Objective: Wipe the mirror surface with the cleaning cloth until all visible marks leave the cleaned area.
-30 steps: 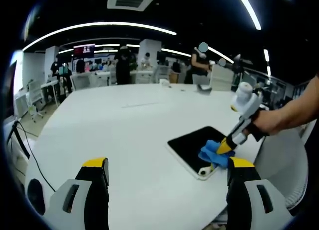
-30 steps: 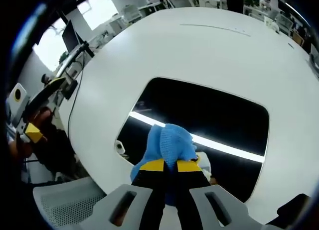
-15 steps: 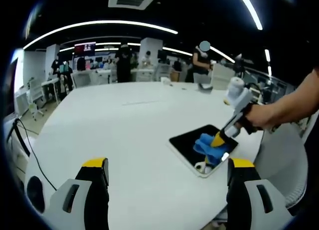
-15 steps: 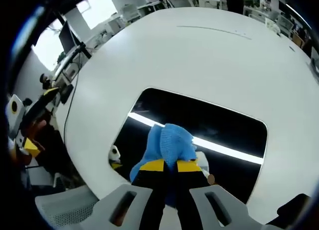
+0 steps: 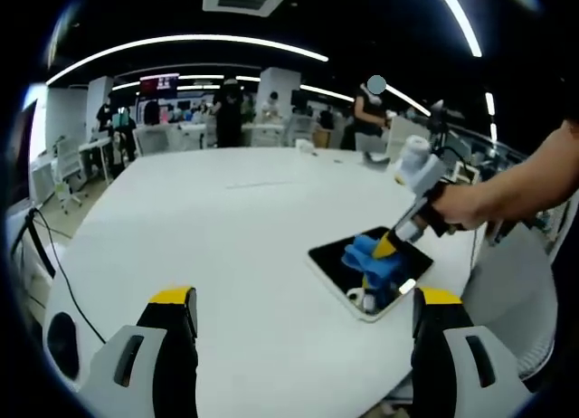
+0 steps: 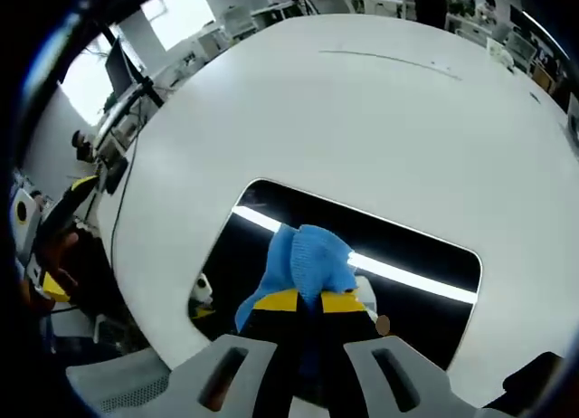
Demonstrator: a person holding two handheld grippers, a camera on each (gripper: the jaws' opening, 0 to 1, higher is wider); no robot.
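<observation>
at the far left of the left gripper view a dark cable (image 5: 41,269) trails over the edge of the white table (image 5: 217,237), and the left gripper (image 5: 303,305) hangs above the near part of that table with its two yellow-tipped jaws spread wide and nothing between them. moving right, the mirror (image 5: 348,255) lies flat near the table's right edge, dark and glossy in a pale frame, with the blue cleaning cloth (image 5: 371,262) bunched on its surface. the right gripper (image 5: 387,246) comes in from the right in a person's hand (image 5: 461,210), tip down on the cloth. in the right gripper view the mirror (image 6: 398,246) shows a bright reflected light strip, and the cleaning cloth (image 6: 308,262) sits pinched between that gripper's (image 6: 309,300) pressed-together jaws, against the glass. a small pale and yellow object (image 6: 201,289) appears at the mirror's left corner; i cannot tell whether it rests on the glass or is reflected. the mirror sits close to the table edge, so a hard outward stroke could push it off. the cloth covers little glass, so marks near the corners may be missed, and glare could hide them.
</observation>
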